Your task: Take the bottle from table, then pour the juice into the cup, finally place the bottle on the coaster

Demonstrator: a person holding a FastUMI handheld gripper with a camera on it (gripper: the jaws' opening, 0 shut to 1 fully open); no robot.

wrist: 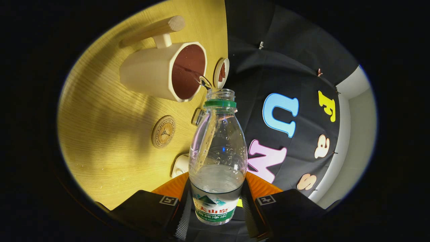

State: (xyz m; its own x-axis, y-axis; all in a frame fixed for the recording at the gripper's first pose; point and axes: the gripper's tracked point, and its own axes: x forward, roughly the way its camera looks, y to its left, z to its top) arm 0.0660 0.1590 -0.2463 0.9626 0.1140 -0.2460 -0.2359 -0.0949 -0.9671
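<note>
the gripper [216, 205] is clamped on the bottle [217, 151], whose base is hidden between the fingers. its mouth meets the cup [164, 72] rim. the coaster [163, 131] lies beside the bottle; a small dish [221, 72] sits just beyond the cup.

Small dish [221, 72] and white object [180, 165] on wooden table [107, 111]

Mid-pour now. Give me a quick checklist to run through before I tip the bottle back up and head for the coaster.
1. Grip: gripper fingers press both sides of the bottle. Ok.
2. Stream: liquid leaves the bottle mouth and lands inside the cup. Ok.
3. Spill on the table: none seen. Ok.
4. Cup fill level: cannot tell.
5. Liquid remaining in the bottle: some remains, so tip up slowly. Ok.
6. Coaster: bare, lying beside the cup. Ok.
</note>
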